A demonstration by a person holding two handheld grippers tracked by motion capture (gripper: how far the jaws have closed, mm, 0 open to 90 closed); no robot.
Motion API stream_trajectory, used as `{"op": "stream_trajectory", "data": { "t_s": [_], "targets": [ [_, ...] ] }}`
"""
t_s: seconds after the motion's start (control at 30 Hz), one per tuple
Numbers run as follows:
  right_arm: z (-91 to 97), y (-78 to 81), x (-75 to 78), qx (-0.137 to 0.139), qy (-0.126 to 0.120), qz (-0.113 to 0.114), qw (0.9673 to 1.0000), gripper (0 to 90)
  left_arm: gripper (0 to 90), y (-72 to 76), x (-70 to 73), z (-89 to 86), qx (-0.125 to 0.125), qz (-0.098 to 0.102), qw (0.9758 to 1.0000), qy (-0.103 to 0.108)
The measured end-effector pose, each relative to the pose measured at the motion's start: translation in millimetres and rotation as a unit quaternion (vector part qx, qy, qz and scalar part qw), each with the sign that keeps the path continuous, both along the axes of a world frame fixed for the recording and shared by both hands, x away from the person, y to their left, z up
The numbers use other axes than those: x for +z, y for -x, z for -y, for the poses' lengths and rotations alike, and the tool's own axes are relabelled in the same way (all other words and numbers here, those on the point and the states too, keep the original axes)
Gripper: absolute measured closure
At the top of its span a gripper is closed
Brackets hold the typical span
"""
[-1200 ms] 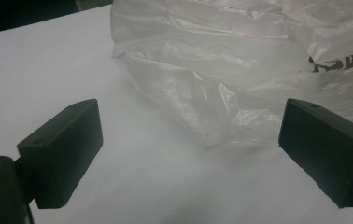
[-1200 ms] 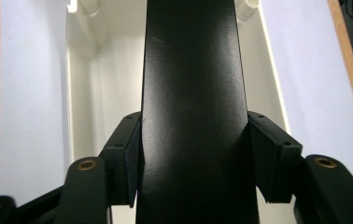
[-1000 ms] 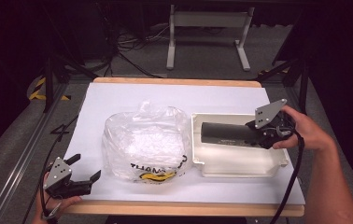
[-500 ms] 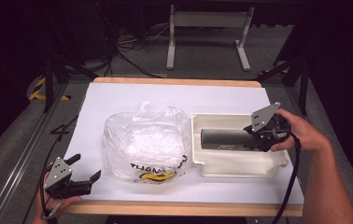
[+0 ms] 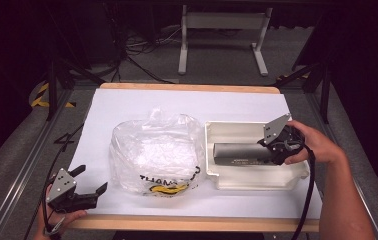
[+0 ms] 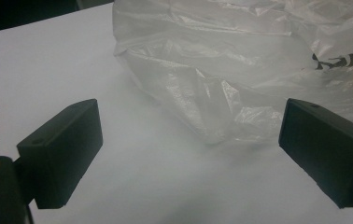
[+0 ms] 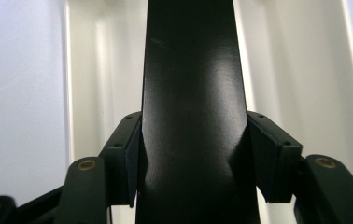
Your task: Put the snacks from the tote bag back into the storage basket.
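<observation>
- Right gripper (image 5: 272, 150): jaws pressed against the two long sides of a dark rectangular bar (image 5: 239, 154), pinching it at its right end; the right gripper view confirms a pad (image 7: 125, 158) flat on each flank of the bar (image 7: 191, 107).
- Dark bar: lies lengthwise inside the white tray (image 5: 257, 181), level with or just above the floor; whether it rests on the floor cannot be told. It runs left to right, clear of the tray walls on both long sides.
- Progress, as a judgement: the bar is already within the tray, so placement looks nearly complete; what remains is to settle it, spread the jaws and draw the hand (image 5: 311, 145) back over the right rim.
- Left gripper (image 5: 84, 192): jaws spread wide and empty, held low near the front left corner of the table (image 5: 127, 102); its pads (image 6: 62, 149) frame bare white surface.
- Clear plastic bag (image 5: 154, 155): crumpled, with printed lettering, sits mid-table just beside the tray's left wall, just ahead of the left gripper.
- Obstructions: none between jaws and tray; the right gripper's cable (image 5: 309, 200) trails over the front edge, near the tray's corner.
</observation>
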State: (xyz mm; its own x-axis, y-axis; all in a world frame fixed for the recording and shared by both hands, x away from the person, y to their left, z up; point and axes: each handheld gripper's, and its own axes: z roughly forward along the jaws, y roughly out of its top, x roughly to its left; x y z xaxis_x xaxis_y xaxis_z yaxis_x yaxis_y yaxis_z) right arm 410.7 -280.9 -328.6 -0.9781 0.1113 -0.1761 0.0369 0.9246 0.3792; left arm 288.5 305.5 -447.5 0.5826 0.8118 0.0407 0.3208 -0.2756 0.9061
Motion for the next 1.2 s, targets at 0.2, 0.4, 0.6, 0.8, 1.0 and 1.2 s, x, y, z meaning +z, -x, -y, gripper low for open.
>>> {"op": "stream_trajectory", "data": {
  "t_s": [0.2, 0.4, 0.6, 0.8, 1.0, 1.2],
  "targets": [
    [2.1, -1.7, -5.7, -0.002, 0.007, -0.004, 1.0, 42.5, 7.1, -0.2, -0.3, 0.4, -0.001, -0.001, 1.0, -0.002],
    [3.9, -2.6, -9.0, -0.007, 0.016, -0.007, 0.9998, 42.5, 7.0, -0.1, -0.1, 0.3, -0.001, 0.0, 1.0, -0.001],
    [2.4, -3.0, -12.7, -0.003, 0.021, -0.011, 0.9997, 42.5, 7.1, 0.0, 0.0, 0.8, -0.001, -0.001, 1.0, -0.001],
    [2.5, -3.6, -15.5, -0.004, 0.019, -0.015, 0.9997, 42.4, 7.1, -0.2, -0.3, 0.5, -0.002, -0.001, 1.0, -0.002],
    [3.7, -5.2, -19.2, -0.006, 0.03, -0.016, 0.9994, 42.2, 7.1, -0.1, -0.3, 0.4, -0.002, -0.001, 1.0, -0.002],
    [4.8, -6.6, -25.7, -0.013, 0.046, -0.022, 0.9986, 42.2, 7.1, -0.1, -0.3, 0.5, -0.002, 0.0, 1.0, -0.001]
  ]
}}
